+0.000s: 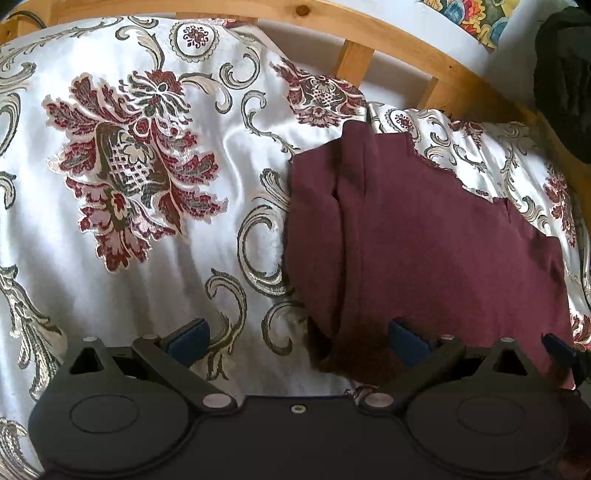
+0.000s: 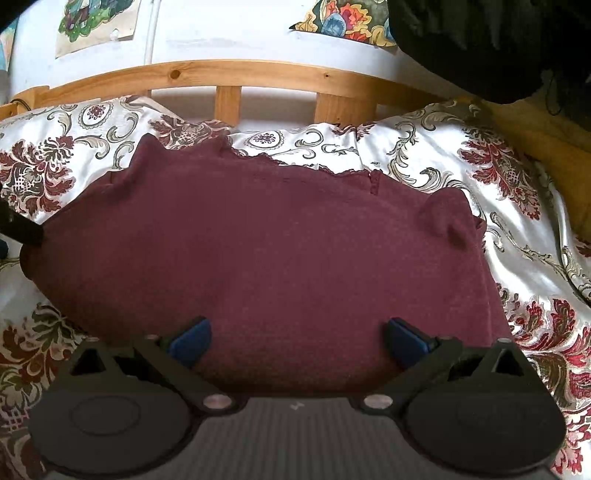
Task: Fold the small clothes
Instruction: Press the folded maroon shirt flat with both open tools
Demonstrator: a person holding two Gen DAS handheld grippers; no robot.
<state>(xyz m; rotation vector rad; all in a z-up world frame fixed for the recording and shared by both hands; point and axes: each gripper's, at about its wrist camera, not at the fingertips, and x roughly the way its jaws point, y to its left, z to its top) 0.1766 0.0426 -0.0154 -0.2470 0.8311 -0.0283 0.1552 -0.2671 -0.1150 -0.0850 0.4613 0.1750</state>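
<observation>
left claw: wide open, blue pads far apart, nothing in the grip; left pad over bare bedspread, right pad over the near left corner of the garment
bedspread: shiny white satin with dark red flowers and grey-green scrolls, a bit wrinkled, covering the bed under everything
garment: small maroon knit piece, lying mostly flat on the bedspread; in the left wrist view, off to the right of the claw's centre, with a long lengthwise fold near its left edge; in the right wrist view, dead centre and spread wide
far edge of garment: ragged, lacy-looking trim along the top, little bumps sticking up at both far corners
right corner bump: rumpled lump of fabric, not lying flat
right claw: also wide open, holding nothing; both blue pads over the near edge of the garment, touching or just above, can't tell which
black bit at far left of right wrist view: dark part right at the garment's left edge, cut off by the frame, can't tell what exactly
bed frame: light wood rail with short slats, running behind the bedspread
wall: white, colourful pictures stuck on it
dark bundle: black stuff at top right, too dim to make out
</observation>
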